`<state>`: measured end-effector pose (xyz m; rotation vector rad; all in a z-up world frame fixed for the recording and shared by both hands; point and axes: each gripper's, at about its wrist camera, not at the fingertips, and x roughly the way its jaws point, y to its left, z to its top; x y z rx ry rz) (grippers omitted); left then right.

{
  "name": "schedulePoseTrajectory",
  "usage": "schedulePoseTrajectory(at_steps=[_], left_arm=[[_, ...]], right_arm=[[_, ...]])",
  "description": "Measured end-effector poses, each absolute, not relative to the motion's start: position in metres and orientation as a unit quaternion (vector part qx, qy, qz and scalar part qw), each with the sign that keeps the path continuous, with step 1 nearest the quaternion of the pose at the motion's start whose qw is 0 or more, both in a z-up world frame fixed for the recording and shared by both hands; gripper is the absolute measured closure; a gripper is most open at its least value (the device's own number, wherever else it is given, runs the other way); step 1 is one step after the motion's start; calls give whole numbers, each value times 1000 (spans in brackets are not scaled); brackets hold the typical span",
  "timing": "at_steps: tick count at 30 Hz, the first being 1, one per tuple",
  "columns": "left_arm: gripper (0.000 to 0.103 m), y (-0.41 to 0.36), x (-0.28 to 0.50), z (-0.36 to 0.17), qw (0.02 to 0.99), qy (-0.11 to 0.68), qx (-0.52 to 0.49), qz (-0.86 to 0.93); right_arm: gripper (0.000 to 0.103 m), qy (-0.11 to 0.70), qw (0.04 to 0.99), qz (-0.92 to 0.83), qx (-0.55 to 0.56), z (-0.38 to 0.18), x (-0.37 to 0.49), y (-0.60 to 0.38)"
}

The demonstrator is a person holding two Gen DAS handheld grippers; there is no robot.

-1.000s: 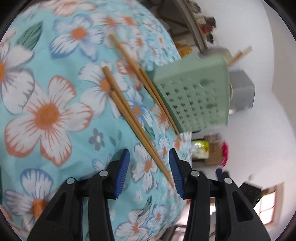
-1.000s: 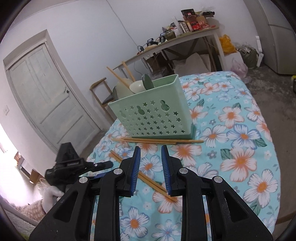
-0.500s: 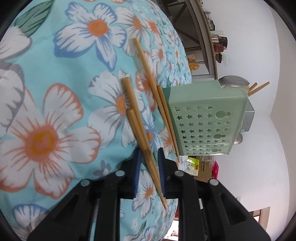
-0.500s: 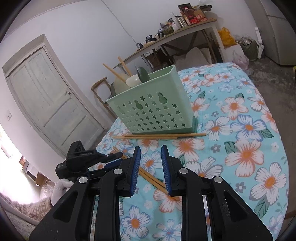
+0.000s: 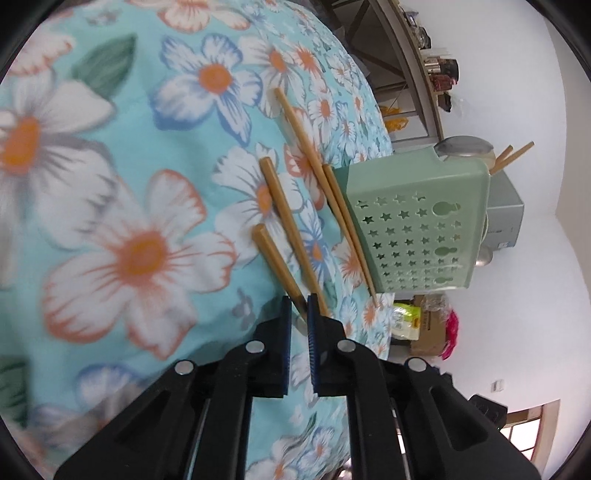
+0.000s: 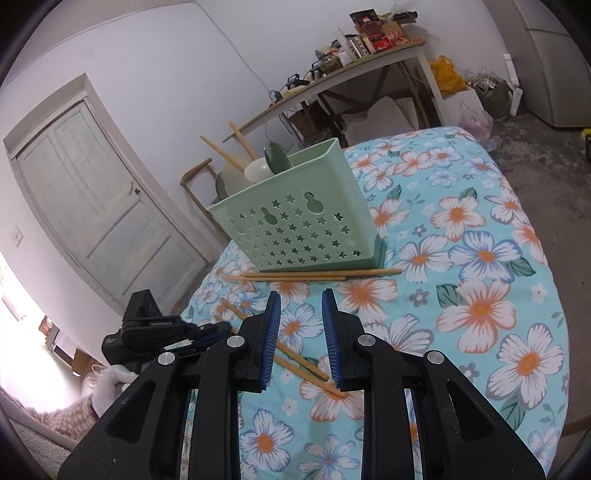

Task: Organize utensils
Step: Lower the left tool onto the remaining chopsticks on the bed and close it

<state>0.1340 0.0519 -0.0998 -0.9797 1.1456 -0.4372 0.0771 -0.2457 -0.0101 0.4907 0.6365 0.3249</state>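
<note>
Left gripper (image 5: 298, 314) clamped on a wooden chopstick (image 5: 276, 264) lying on the flowered counter (image 5: 110, 192).

Its blue pads pinch the thin tip; the square end points to 11 o'clock, a second chopstick (image 5: 291, 229) just beside it, two more (image 5: 325, 192) against the star-pierced green plastic caddy (image 5: 417, 225) at 2 o'clock. Right gripper (image 6: 300, 341) holds nothing, jaws parted a moderate gap; its fingers hide part of the pair below.

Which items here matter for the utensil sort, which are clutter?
Job: loose chopsticks on the floral cloth, one between the left gripper fingers; green caddy; right gripper.
Clutter: shelf goods, yellow bag, door.
</note>
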Motion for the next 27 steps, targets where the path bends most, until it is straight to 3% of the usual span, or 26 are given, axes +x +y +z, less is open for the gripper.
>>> schedulePoseTrajectory(at_steps=[8,12,17,24,27], left_arm=[[98,83,126,-81,723,514,-428,-173],[87,86,130,-90,700,513,-467,-170],[81,84,132,-104,672,520,-503,-159],[81,84,140,-121,634,530,-548,-132],[87,84,141,-122,636,532,-545,-123]], right_arm=[[79,310,905,167,240,-13,81,-240],[79,313,903,172,238,-14,83,-236],[79,311,905,168,236,-11,80,-237],[79,313,903,164,243,-14,78,-239],[79,315,903,165,243,-14,78,-238]])
